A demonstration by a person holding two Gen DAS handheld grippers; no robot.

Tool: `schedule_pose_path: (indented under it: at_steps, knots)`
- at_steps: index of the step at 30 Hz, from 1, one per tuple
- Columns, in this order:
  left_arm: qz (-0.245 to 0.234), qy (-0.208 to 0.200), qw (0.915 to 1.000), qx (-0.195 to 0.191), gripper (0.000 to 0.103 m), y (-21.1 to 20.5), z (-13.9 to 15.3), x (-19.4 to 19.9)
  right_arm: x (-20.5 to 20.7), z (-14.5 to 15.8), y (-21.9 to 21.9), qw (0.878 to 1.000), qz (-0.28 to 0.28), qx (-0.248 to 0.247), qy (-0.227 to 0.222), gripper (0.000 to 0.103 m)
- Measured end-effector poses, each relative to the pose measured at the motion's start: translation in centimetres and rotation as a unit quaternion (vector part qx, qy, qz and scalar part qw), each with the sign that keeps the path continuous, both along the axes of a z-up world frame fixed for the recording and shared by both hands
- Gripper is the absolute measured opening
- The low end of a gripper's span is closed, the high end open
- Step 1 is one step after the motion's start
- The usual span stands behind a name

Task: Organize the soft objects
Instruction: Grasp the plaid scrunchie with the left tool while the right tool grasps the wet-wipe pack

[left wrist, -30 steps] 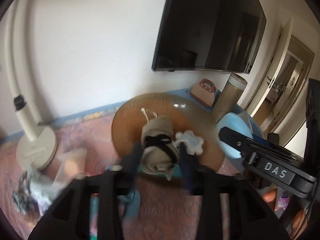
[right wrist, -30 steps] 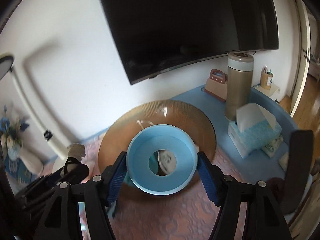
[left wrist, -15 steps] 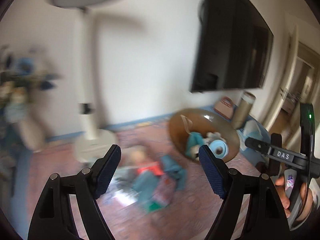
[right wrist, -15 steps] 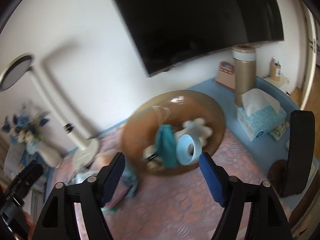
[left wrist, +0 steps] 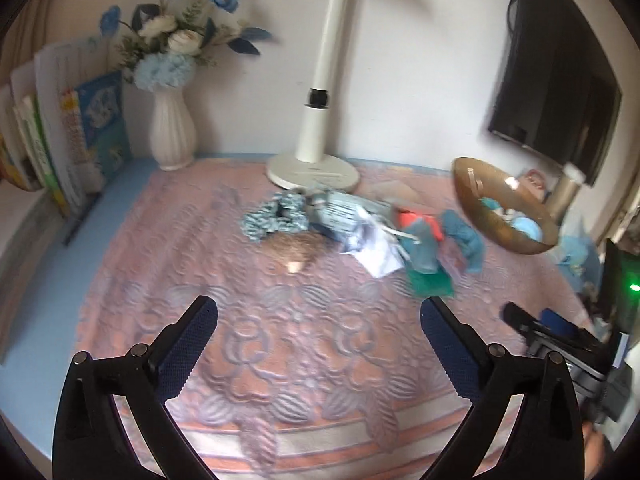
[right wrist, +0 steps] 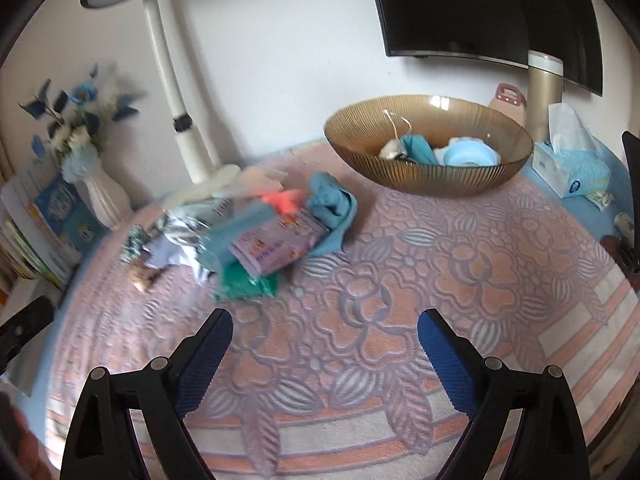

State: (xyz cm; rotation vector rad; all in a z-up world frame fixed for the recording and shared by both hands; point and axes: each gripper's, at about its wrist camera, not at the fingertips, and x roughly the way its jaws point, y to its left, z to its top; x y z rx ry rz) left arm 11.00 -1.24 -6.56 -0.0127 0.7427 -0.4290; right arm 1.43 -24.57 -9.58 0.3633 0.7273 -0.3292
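Observation:
A brown ribbed bowl stands at the back right of the quilted mat and holds a grey pouch, a teal cloth, a white toy and a blue ring. It also shows in the left wrist view. A pile of soft things lies left of it: a teal cloth, a purple wipes pack, a blue scrunchie, a brown furry item. My left gripper and my right gripper are both open and empty, low over the mat in front of the pile.
A white lamp base stands behind the pile. A white vase of blue flowers and books are at the back left. A tissue box, a thermos and a wall TV are at the right.
Both grippers let go of their items into the bowl, opened wide and pulled back and down from it. The left view swung left towards the pile.

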Motion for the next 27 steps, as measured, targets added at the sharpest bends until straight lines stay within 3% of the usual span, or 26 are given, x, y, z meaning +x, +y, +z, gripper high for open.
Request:
schedule_pose_path:
  at_steps: [3, 9, 12, 16, 18, 27]
  knots:
    - [-0.001, -0.016, 0.9999, -0.002, 0.102, -0.8, 0.0, 0.9, 0.8, -0.2, -0.4, 1.000, -0.009, -0.015, 0.004, 0.094]
    - [-0.010, 0.008, 0.9998, -0.014, 0.102, -2.2, -1.6, 3.1, 2.6, -0.5, -0.8, 0.998, -0.011, -0.058, -0.011, 0.094]
    - [-0.016, 0.025, 0.9995, -0.006, 0.102, -3.5, -4.0, 4.3, 3.2, -1.8, -0.3, 0.997, -0.006, -0.082, -0.012, 0.094]
    - [-0.037, 0.086, 0.9955, 0.018, 0.100, -4.9, -8.3, 4.4, 4.2, -2.8, -0.3, 0.998, 0.043, -0.046, 0.016, 0.094]
    - [-0.043, 0.099, 0.9938, 0.024, 0.100, -4.5, -8.5, 3.7, 4.0, -3.2, -0.6, 0.998, 0.057, -0.024, 0.022, 0.094]
    - [-0.021, 0.106, 0.9934, -0.039, 0.101, -1.7, -8.4, 3.5, 3.8, -4.7, -3.3, 0.997, 0.029, 0.055, 0.034, 0.094]
